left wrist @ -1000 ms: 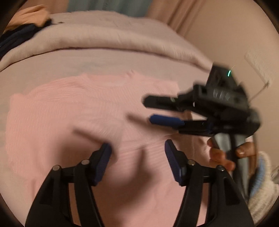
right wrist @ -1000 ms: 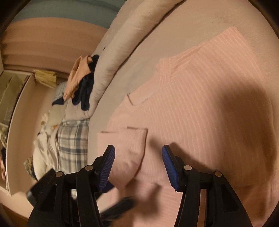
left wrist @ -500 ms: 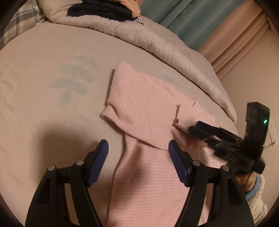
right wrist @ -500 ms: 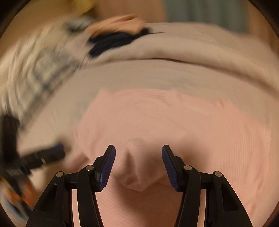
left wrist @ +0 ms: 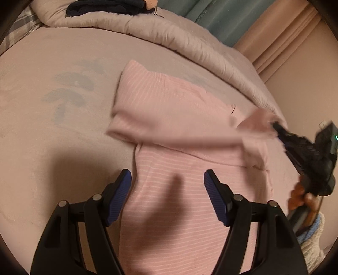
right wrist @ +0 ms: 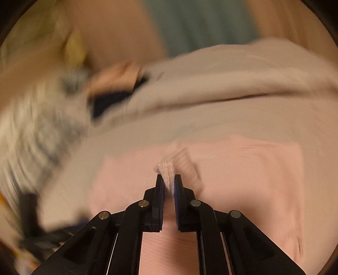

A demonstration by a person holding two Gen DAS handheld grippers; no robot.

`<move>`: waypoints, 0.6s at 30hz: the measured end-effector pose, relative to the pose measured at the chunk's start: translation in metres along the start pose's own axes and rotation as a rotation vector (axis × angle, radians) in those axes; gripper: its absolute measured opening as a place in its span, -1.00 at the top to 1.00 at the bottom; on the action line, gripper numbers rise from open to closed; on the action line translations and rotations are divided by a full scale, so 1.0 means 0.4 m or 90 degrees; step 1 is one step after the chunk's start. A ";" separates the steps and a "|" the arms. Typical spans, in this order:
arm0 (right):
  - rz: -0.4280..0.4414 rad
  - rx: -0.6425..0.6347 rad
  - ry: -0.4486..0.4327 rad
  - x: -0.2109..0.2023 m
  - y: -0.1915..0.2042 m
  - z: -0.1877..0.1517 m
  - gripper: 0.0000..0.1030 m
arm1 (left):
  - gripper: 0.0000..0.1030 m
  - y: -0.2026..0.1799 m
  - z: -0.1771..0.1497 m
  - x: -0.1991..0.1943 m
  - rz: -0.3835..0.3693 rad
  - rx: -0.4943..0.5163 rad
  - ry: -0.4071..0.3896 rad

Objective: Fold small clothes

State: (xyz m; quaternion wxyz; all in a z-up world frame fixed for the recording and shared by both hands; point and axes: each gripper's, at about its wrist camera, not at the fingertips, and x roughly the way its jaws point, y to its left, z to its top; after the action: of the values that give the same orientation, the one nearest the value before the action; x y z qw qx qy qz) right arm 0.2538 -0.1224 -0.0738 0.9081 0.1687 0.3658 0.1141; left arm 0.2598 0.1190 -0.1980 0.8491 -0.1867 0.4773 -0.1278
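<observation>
You are working over a bed covered by a pale mauve sheet [left wrist: 63, 131] with a faint grey leaf print [left wrist: 69, 93] on it. A rolled duvet [left wrist: 147, 29] of the same colour runs along the far side of the bed, and a dark navy garment [left wrist: 109, 7] lies on top of it. Past the duvet hang a teal curtain [left wrist: 221, 17] and a peach curtain [left wrist: 285, 38], with a plain wall to the right. A plaid cloth [left wrist: 19, 27] shows at the far left edge.

The pink striped top [left wrist: 179, 207] lies flat on the sheet, its body stretching toward you and one sleeve folded across the chest.

Your left gripper [left wrist: 168, 190] hangs above the body of the top with its jaws spread and nothing between them.

Your right gripper [right wrist: 169, 184] has just been closing, and its jaws now pinch a fold of the pink knit, the cuff end of the sleeve poking out past the tips. From the left view, that sleeve is lifted off the top and stretched toward the right. The right view is heavily blurred.
</observation>
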 end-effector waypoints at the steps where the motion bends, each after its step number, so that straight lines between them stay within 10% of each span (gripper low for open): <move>1: 0.017 0.046 -0.021 -0.028 -0.043 -0.006 0.81 | -0.38 -0.002 -0.001 0.006 0.008 0.005 0.004; 9: 0.012 0.196 0.037 -0.032 -0.266 -0.089 0.75 | -0.38 -0.005 0.024 0.057 0.086 0.030 0.018; 12: 0.017 0.244 0.036 -0.035 -0.289 -0.083 -0.05 | -0.38 -0.007 0.037 0.063 0.116 0.046 0.016; 16: -0.017 0.244 0.053 -0.048 -0.266 -0.094 -0.04 | -0.38 0.011 0.051 0.072 0.144 0.050 0.017; 18: -0.044 0.228 0.078 -0.032 -0.262 -0.083 0.42 | -0.38 0.023 0.055 0.075 0.148 0.043 0.017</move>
State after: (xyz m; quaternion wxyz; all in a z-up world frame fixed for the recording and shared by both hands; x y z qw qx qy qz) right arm 0.2299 -0.2153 -0.1290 0.8429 0.3075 0.4407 0.0260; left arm 0.2943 0.1197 -0.2147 0.8578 -0.0997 0.5022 -0.0465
